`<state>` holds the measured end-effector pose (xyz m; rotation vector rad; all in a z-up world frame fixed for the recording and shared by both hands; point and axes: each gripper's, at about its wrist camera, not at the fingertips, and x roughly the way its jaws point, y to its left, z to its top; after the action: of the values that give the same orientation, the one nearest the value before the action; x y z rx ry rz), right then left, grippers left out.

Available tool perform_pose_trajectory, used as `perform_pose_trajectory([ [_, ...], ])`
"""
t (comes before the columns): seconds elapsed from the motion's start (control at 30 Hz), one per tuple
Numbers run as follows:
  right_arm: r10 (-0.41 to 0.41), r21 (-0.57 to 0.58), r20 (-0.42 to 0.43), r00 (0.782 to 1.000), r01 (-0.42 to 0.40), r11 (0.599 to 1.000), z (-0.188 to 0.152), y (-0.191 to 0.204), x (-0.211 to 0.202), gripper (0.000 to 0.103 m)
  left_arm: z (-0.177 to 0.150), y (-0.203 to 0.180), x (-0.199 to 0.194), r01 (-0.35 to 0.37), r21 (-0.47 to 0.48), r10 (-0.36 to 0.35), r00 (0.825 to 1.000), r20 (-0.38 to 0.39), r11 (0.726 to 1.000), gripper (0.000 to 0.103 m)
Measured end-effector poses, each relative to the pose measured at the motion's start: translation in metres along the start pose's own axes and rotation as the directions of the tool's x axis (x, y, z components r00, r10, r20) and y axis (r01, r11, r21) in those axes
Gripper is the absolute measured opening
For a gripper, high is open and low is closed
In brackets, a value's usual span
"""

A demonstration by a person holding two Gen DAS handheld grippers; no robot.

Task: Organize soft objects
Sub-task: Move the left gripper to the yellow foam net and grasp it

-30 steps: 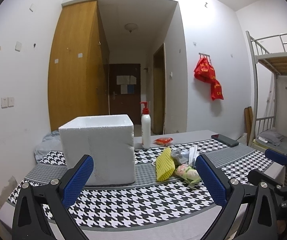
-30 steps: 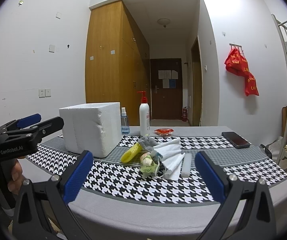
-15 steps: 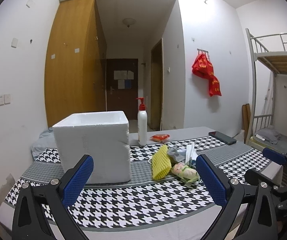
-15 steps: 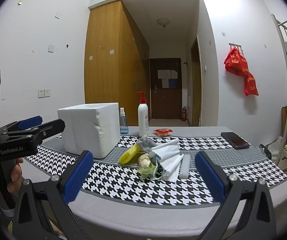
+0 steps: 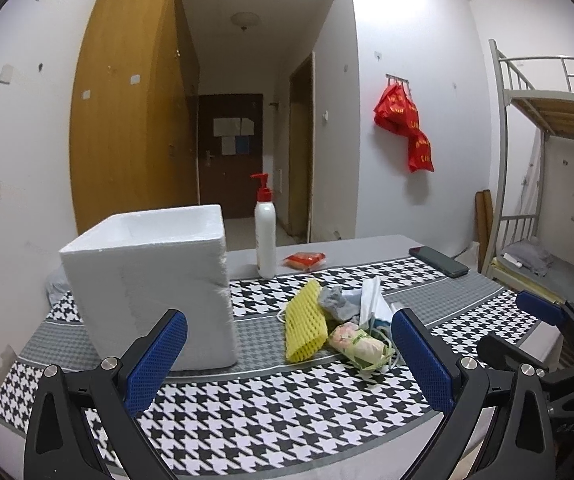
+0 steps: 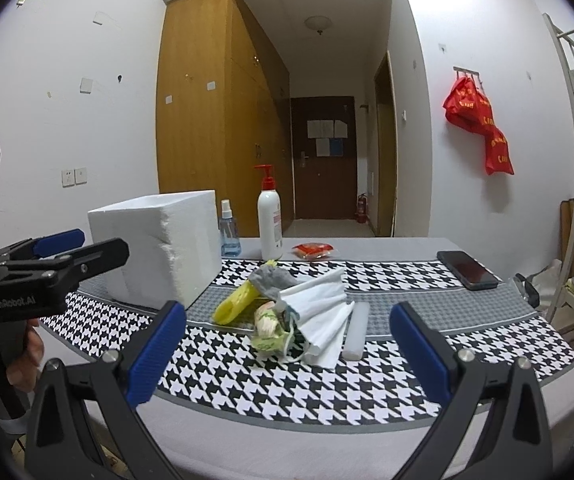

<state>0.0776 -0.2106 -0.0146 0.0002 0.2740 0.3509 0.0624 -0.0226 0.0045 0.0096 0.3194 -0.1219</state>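
A pile of soft objects lies mid-table: a yellow foam net sleeve [image 5: 304, 326] [image 6: 234, 305], a grey cloth [image 5: 337, 301] [image 6: 271, 279], white tissue [image 6: 323, 316] [image 5: 371, 300], and a green-wrapped bundle [image 5: 357, 345] [image 6: 267, 330]. A white foam box [image 5: 149, 286] [image 6: 155, 248], open on top, stands to their left. My left gripper [image 5: 287, 360] is open and empty, short of the box and pile. My right gripper [image 6: 287, 354] is open and empty, in front of the pile. Each gripper shows at the edge of the other view.
On the houndstooth cloth table [image 6: 247, 364] stand a white pump bottle [image 5: 265, 236] [image 6: 269, 222], a small blue spray bottle [image 6: 229, 232], a red packet [image 5: 305, 260], a black phone [image 6: 467, 274] and a white foam stick [image 6: 357, 330]. A bunk bed [image 5: 547, 184] stands right.
The left gripper's view has risen and tilted a little, so the box top shows more. The right gripper has barely moved. Both stay open.
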Motion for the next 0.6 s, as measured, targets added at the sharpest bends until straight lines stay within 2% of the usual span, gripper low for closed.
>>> perform_pose_trajectory([
  [0.13, -0.048, -0.004, -0.025, 0.999, 0.048, 0.999, 0.0, -0.008, 0.01, 0.103, 0.002, -0.003, 0.014, 0.009, 0.006, -0.009, 1.0, -0.03, 1.0, 0.102],
  [0.47, -0.056, 0.014, -0.076, 0.996, 0.058, 0.998, -0.001, -0.024, 0.029, 0.103, 0.002, -0.011, 0.046, 0.05, 0.02, -0.048, 0.994, -0.101, 0.999, 0.102],
  [0.6, -0.063, 0.023, -0.091, 0.994, 0.065, 0.998, 0.0, -0.03, 0.035, 0.103, 0.003, -0.015, 0.06, 0.047, 0.024, -0.043, 0.99, -0.134, 0.999, 0.102],
])
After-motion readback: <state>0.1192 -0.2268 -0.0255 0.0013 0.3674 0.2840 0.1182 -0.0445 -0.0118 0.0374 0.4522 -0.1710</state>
